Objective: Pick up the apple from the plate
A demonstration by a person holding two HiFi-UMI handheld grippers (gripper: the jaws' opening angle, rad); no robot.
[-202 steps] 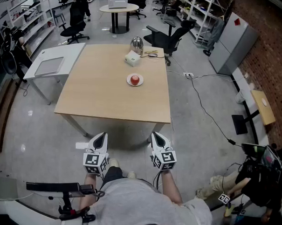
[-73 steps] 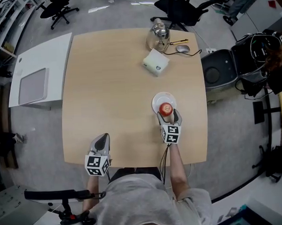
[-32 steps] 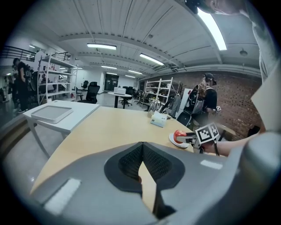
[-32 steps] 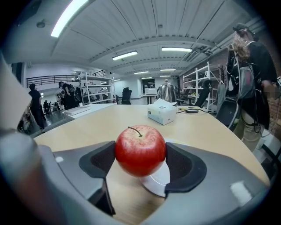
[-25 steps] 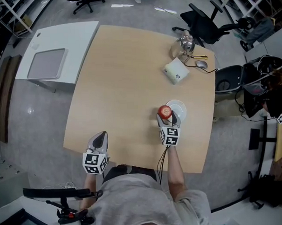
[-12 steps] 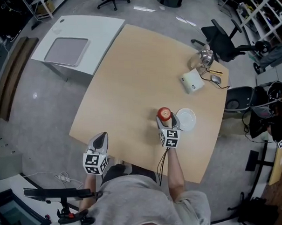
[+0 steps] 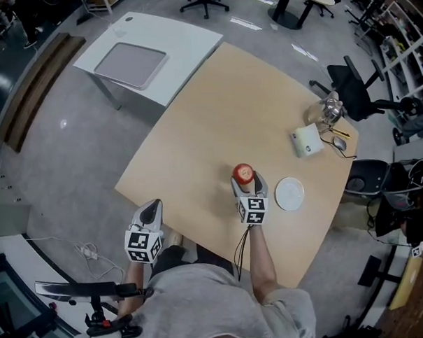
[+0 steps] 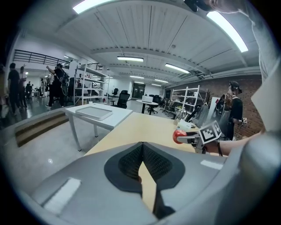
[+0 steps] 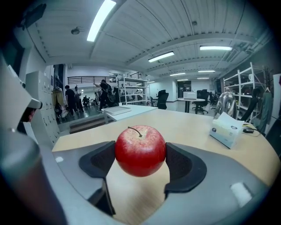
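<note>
A red apple (image 9: 140, 150) hangs clear above the wooden table (image 7: 216, 108), and my right gripper (image 9: 139, 159) is shut on it, one dark pad pressing each side. In the head view the apple (image 7: 243, 174) sits at the tip of the right gripper (image 7: 244, 179), and the empty white plate (image 7: 289, 194) lies on the table just to its right. My left gripper (image 7: 151, 206) hovers at the table's near edge. Its pads (image 8: 131, 160) meet at the tips with nothing between them. The left gripper view shows the apple (image 8: 178, 136) held off to the right.
A white tissue box (image 7: 307, 140), a glass jug (image 7: 326, 111) and a computer mouse (image 7: 338, 144) sit near the table's far right corner. A white side table (image 7: 150, 55) stands beyond the far left edge. Office chairs (image 7: 359, 95) and cables crowd the floor at right.
The right gripper has carried the apple left, off the plate, which now lies apart at its right. The whole view has swung, and the left gripper now sits at the table's edge.
</note>
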